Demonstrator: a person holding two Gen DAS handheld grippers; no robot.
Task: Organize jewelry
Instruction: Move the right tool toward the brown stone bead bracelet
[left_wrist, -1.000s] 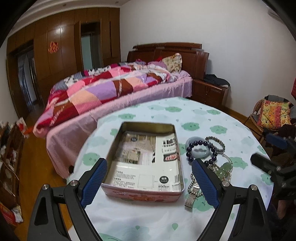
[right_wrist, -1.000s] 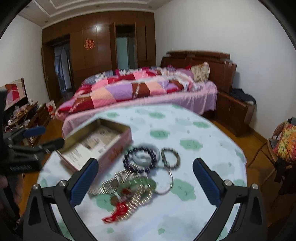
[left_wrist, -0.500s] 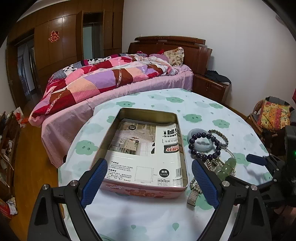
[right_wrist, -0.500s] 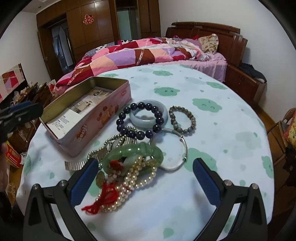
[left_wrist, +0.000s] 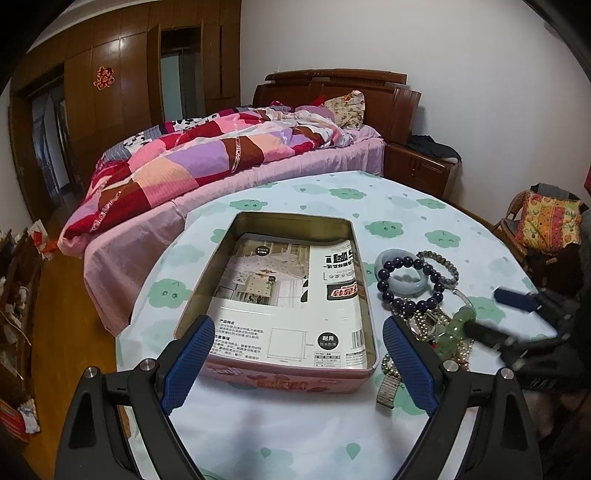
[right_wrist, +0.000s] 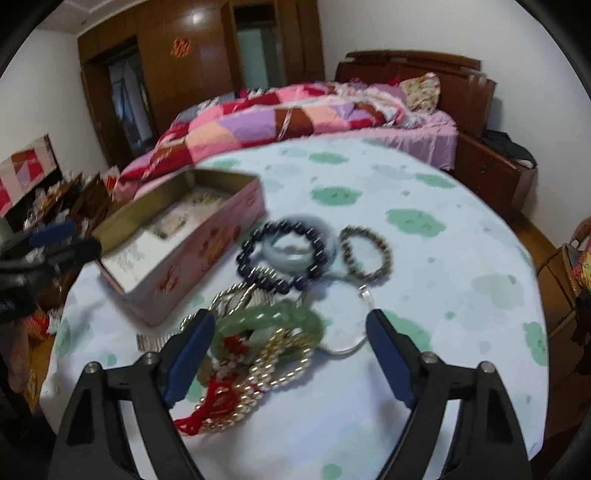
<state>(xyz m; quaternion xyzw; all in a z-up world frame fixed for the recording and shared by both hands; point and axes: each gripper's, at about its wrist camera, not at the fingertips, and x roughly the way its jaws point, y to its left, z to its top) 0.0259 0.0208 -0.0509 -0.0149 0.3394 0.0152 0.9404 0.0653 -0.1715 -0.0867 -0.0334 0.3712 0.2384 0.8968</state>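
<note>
Blue-padded jaws of the right gripper (right_wrist: 290, 345) stand wide apart and hold nothing, hanging over a heap of jewelry on the desk: between them lies a green jade bangle (right_wrist: 273, 319) tangled with a pearl strand (right_wrist: 266, 373) and a red tassel (right_wrist: 207, 406), though motion blur hides whether either pad touches them. Just beyond sit a dark bead bracelet (right_wrist: 282, 254) looped over a pale jade bangle (right_wrist: 295, 249), a smaller brown bead bracelet (right_wrist: 365, 253) beside them, and a thin silver bangle (right_wrist: 343, 341) near the right pad. The left gripper (left_wrist: 297, 363) is likewise spread wide and empty, its jaws framing the near end of a pink tin box (left_wrist: 291, 380) without clearly touching it. That box stands open to the left of the jewelry, and a printed paper sheet (left_wrist: 291, 295) lines its bottom. A metal watch band (left_wrist: 388, 384) lies against the desk just right of the box's near corner. A white tablecloth (left_wrist: 399, 206) with green cloud prints covers the round desk. Behind it stands a bed (left_wrist: 221, 155) with a patchwork quilt in pink, red and purple, a dark wooden headboard (left_wrist: 332, 85), wooden wardrobes (left_wrist: 110, 81) along the far wall, and a chair with a bright cushion (left_wrist: 546, 225) at the right.
</note>
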